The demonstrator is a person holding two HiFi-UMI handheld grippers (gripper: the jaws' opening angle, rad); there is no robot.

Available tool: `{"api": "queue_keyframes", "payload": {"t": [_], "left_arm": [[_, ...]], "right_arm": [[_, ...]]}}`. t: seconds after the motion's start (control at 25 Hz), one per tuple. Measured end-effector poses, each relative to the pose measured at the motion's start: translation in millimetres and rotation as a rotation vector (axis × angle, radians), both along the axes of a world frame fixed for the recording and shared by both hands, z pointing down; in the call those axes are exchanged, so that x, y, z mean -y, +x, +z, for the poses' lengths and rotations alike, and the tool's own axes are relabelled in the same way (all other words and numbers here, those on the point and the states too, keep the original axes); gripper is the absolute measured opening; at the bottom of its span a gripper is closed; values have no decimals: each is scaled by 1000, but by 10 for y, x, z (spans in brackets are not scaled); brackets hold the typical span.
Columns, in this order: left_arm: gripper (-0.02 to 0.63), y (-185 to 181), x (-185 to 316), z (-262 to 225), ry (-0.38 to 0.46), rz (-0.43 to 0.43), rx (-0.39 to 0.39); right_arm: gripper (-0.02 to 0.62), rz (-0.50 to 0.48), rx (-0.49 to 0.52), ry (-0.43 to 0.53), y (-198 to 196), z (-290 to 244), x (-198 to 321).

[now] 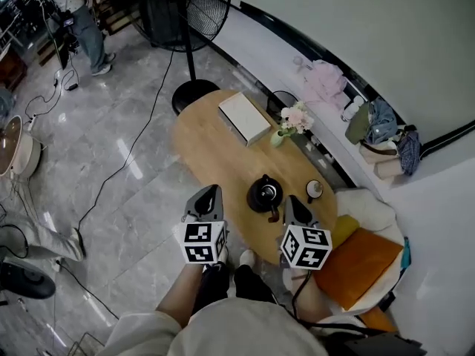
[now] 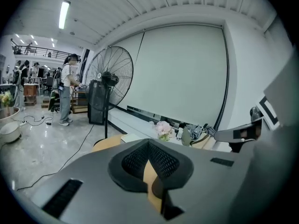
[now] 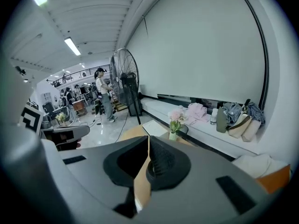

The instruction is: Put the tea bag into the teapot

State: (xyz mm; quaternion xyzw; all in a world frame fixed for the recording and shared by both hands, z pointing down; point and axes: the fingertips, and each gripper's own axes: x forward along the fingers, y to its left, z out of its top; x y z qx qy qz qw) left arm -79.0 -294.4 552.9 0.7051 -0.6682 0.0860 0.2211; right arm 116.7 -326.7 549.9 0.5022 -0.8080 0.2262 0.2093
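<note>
Task not started: your left gripper [image 1: 211, 191] and right gripper [image 1: 292, 200] both hover at the near edge of the table [image 1: 211, 143], each with its jaws drawn together and nothing between them. The black teapot [image 1: 264, 193] sits between the two, closer to the right one, and seems to have its lid on. I can't pick out the tea bag for sure; it may be in the small white dish [image 1: 315, 190] just right of the teapot. Finding the bag, the grasp and the drop are all left. The table is an oval wooden top also carrying a flat white box [image 1: 244, 117] and a flower vase [image 1: 286, 124]. The room has a grey glossy tile floor [image 1: 111, 169] with cables, a big standing fan [image 1: 185, 10], bags [image 1: 378, 128] on a white wall ledge, an orange cushion [image 1: 356, 262] and a person [image 1: 82, 21] far off.
</note>
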Motion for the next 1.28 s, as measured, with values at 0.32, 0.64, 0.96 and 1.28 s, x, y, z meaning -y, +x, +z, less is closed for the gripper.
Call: {"api": "queue_keyframes", "payload": {"t": [0.32, 0.64, 0.96, 1.28], "left_arm": [[5, 157, 149, -482, 90, 36, -6], [5, 392, 423, -984, 183, 115, 14], [5, 522, 466, -1153, 227, 155, 41], [5, 509, 469, -1159, 227, 150, 60]], "right_arm": [[35, 36, 18, 98, 177, -489, 79], [35, 115, 40, 219, 517, -996, 246], [35, 155, 51, 264, 664, -1148, 241], [35, 151, 58, 267, 680, -1153, 272]]}}
